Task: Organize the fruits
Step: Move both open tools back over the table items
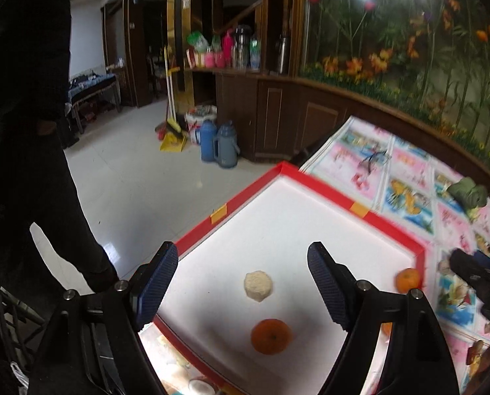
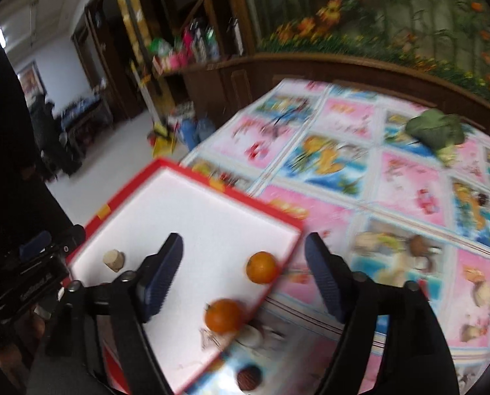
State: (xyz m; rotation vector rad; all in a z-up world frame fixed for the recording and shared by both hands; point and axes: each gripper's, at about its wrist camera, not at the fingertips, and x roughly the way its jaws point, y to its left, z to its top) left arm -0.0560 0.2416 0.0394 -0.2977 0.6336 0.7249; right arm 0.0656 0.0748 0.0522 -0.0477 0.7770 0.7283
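A shallow red-rimmed box with a white floor [image 1: 330, 194] [image 2: 231, 194] lies on the table's near left corner. In it lie a pale beige round fruit [image 1: 258, 285] [image 2: 113, 260] and two oranges: one [image 1: 271, 336] [image 2: 224, 315] near the front, one [image 1: 408, 280] [image 2: 261, 267] by the right rim. My left gripper [image 1: 243, 283] is open and empty above the box, over the beige fruit. My right gripper [image 2: 243, 275] is open and empty above the box's right edge and shows as a dark shape in the left wrist view [image 1: 475, 273].
A picture-patterned pink and blue tablecloth [image 2: 393, 177] covers the table. A green leafy vegetable [image 2: 436, 128] [image 1: 469, 192] lies far right. A brown nut-like item [image 2: 418, 245] and a dark round item [image 2: 248, 377] lie on the cloth. Flasks [image 1: 218, 144] stand on the floor.
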